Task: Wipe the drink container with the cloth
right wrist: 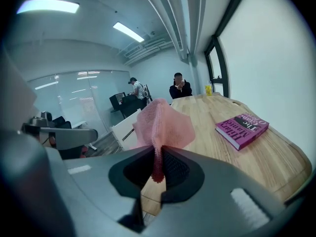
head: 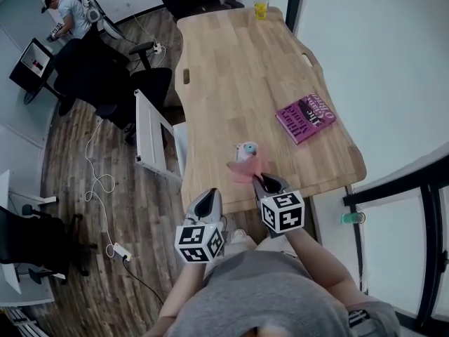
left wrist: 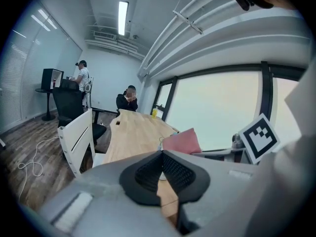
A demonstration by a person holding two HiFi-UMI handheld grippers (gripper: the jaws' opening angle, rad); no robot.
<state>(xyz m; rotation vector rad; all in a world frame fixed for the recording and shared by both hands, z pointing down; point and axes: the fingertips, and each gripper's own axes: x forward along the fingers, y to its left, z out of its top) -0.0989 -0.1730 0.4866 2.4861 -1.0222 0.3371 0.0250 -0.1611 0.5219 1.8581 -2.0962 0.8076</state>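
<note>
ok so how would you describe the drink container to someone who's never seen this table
Start at the long wooden table and go to its near end, by the person. Just beyond the pink cloth pinched in the right tool sits the drink container: small, pale, pastel-topped, unlike the flat magenta book or the yellow drink at the far end.

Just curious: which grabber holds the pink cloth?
The right gripper: the pink cloth is pinched between its jaws. The left gripper is shut on nothing.
</note>
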